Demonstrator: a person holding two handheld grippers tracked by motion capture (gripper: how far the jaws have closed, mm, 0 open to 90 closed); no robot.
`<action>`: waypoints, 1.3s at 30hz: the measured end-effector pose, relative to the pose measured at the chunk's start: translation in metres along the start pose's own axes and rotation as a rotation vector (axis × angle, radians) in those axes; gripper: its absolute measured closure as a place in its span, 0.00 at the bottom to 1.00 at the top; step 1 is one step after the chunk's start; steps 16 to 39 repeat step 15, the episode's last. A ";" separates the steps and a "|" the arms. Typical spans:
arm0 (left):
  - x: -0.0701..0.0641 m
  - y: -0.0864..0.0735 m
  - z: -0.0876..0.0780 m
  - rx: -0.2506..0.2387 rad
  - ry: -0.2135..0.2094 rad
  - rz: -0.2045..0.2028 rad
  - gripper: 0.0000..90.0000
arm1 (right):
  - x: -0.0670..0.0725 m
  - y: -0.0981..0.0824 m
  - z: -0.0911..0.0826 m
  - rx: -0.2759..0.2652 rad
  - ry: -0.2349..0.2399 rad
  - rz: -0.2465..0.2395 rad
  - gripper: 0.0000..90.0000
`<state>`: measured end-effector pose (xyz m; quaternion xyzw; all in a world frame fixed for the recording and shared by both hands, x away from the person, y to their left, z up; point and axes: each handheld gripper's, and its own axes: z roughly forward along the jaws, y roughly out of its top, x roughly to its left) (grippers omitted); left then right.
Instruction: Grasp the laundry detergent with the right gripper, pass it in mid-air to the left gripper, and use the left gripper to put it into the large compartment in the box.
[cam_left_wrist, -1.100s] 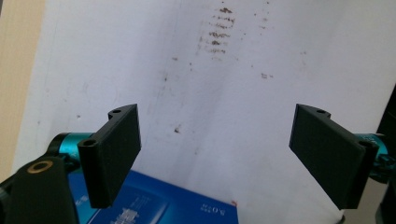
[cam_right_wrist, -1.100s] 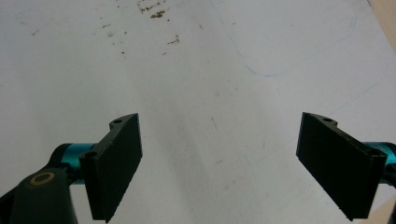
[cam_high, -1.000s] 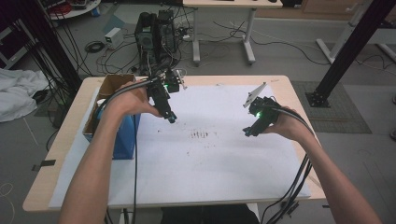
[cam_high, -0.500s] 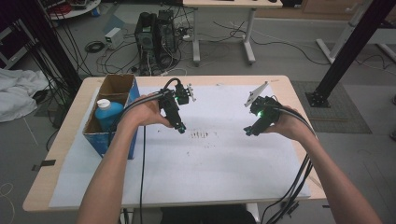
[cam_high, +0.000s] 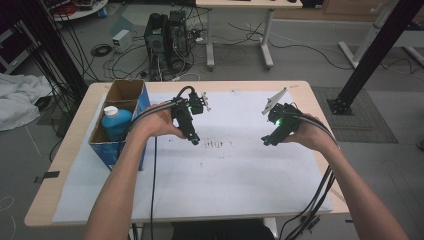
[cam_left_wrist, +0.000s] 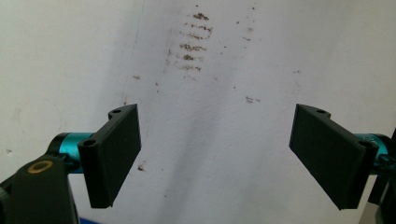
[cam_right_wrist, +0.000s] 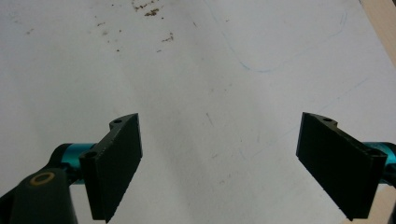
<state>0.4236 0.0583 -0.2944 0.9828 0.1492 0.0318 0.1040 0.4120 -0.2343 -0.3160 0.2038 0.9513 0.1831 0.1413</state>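
Grey floor (cam_high: 60, 165), tangled cables (cam_high: 107, 50), second desk (cam_high: 240, 5), black post (cam_high: 372, 50).

white paper (cam_high: 240, 170), brown-speckled; perhaps blue bottle (cam_high: 116, 122)

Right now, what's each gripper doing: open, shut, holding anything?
Left gripper: open, empty, over the stained white paper.
Right gripper: open, empty, over the paper.

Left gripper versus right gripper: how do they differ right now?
The left gripper hangs beside the brown smudges near the blue box; the right gripper hangs over barer white paper. The left points down-right, the right down-left. Both have jaws open and hold nothing.
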 end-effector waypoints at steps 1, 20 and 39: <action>0.000 0.000 0.000 0.003 0.000 0.001 0.19 | 0.000 0.000 0.000 0.001 0.000 0.000 0.15; -0.003 0.001 0.003 0.001 -0.001 -0.008 0.19 | 0.001 0.000 0.000 -0.002 0.003 0.008 0.15; -0.003 0.001 0.003 0.001 -0.001 -0.008 0.19 | 0.001 0.000 0.000 -0.002 0.003 0.008 0.15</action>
